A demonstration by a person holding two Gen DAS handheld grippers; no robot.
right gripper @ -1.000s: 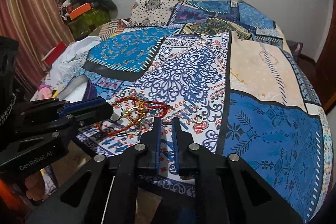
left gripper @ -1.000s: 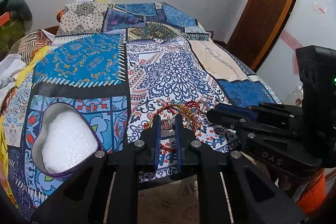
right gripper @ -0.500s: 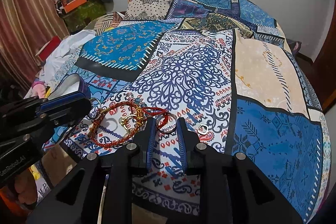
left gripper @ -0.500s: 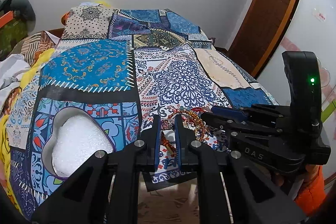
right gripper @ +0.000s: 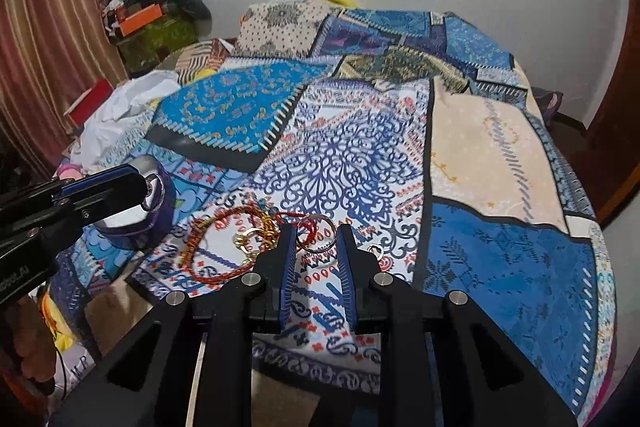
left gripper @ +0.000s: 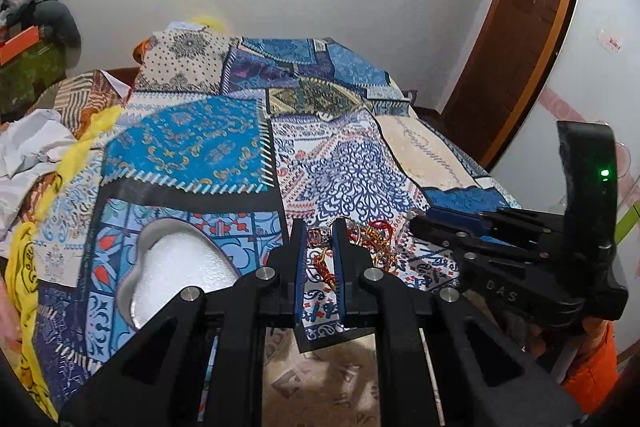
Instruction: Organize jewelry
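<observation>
Only our right wrist view shows the silver ring (right gripper: 317, 233) on the bed (right gripper: 496, 155), at twelve o'clock just past our right tongs (right gripper: 316, 251), slightly apart and empty. Our left tongs (left gripper: 319, 231) look nearly together over the tangled bracelets (left gripper: 368, 239).

My claws hang over a bed (right gripper: 496, 155) spread with a patchwork cover (right gripper: 340, 155) in blue, white and cream panels. At nine o'clock from my right claw a heart-shaped tin (left gripper: 180, 267) with a purple wall and white foam lining sits on the cover. At twelve o'clock, near the front edge, a silver bangle (right gripper: 318, 233) lies touching a tangle of red cord bracelets (right gripper: 216, 247) and gold rings (right gripper: 246, 239) at ten o'clock. A small ring (right gripper: 374, 249) lies alone at one o'clock. Crumpled white cloth (right gripper: 124, 111) rests at the bed's far left.
</observation>
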